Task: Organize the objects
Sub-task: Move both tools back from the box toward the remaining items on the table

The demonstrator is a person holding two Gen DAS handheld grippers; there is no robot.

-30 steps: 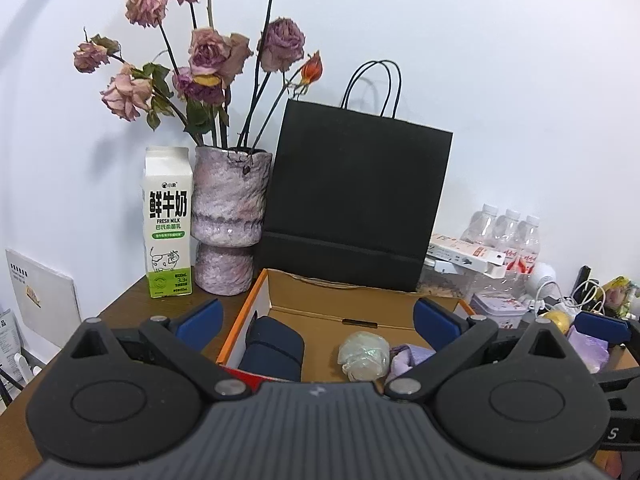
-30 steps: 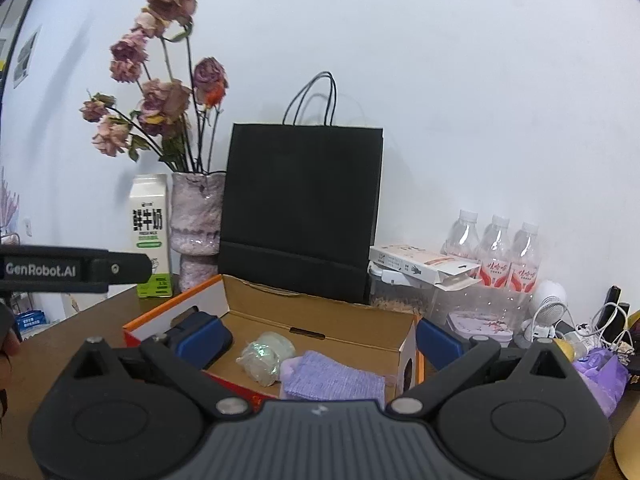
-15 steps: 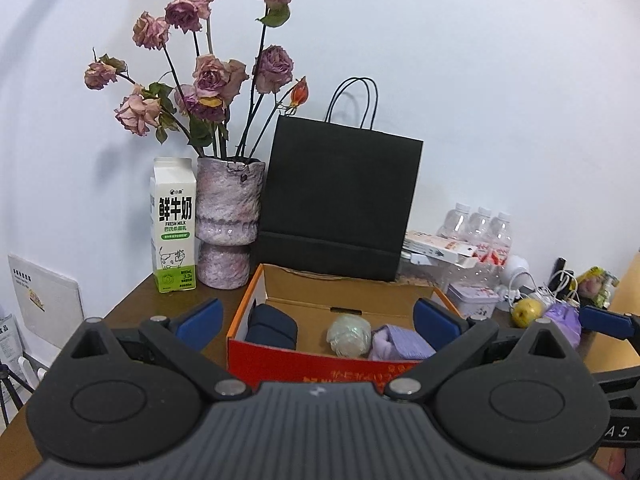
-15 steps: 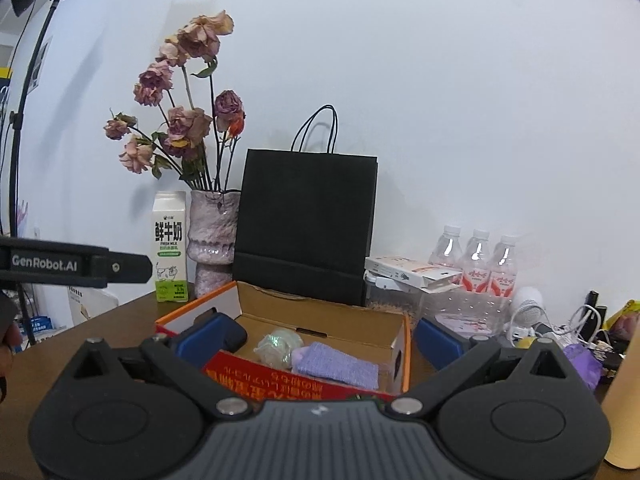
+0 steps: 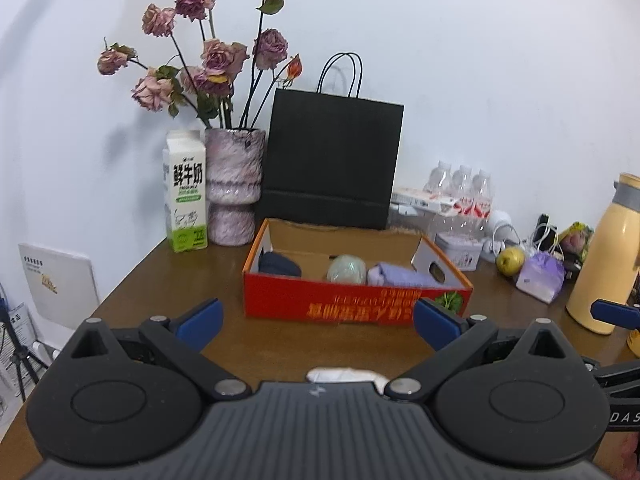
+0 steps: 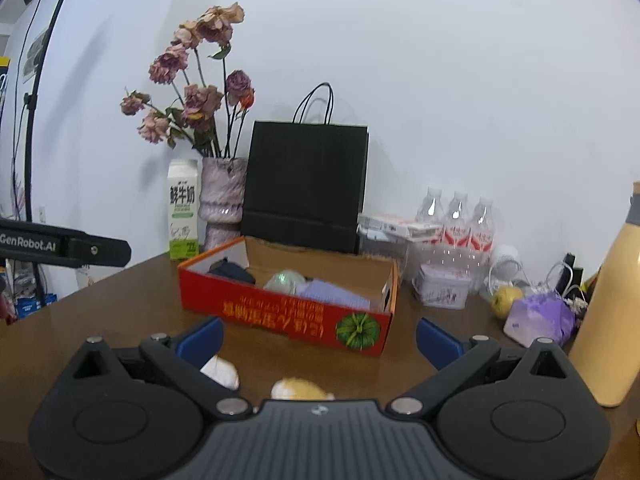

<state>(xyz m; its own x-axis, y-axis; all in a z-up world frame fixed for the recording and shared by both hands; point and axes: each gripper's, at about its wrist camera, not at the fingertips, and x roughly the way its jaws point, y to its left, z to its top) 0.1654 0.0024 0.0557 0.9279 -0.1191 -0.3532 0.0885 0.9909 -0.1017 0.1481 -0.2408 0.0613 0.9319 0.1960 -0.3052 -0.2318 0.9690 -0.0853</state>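
Note:
A red cardboard box (image 5: 352, 304) stands open on the brown table (image 5: 168, 280). It holds a dark blue roll (image 5: 278, 265), a pale green ball (image 5: 346, 269) and a folded purple cloth (image 5: 400, 276). The box also shows in the right wrist view (image 6: 280, 316). My left gripper (image 5: 318, 322) is open and empty, in front of the box. My right gripper (image 6: 318, 338) is open and empty, in front of the box. A white object (image 6: 220, 372) and a yellowish object (image 6: 298, 390) lie on the table just below the right gripper. A white object (image 5: 346, 375) peeks out under the left gripper.
Behind the box stand a milk carton (image 5: 185, 196), a vase of dried roses (image 5: 234, 192) and a black paper bag (image 5: 332, 168). To the right are water bottles (image 5: 460, 192), a small tin (image 5: 460, 256), a yellow fruit (image 5: 510, 258), a purple pouch (image 5: 540, 276) and a yellow flask (image 5: 604, 256).
Both grippers have pulled back from the box and away from the wall. The box now looks smaller and farther, and objects on the table in front show below the grippers.

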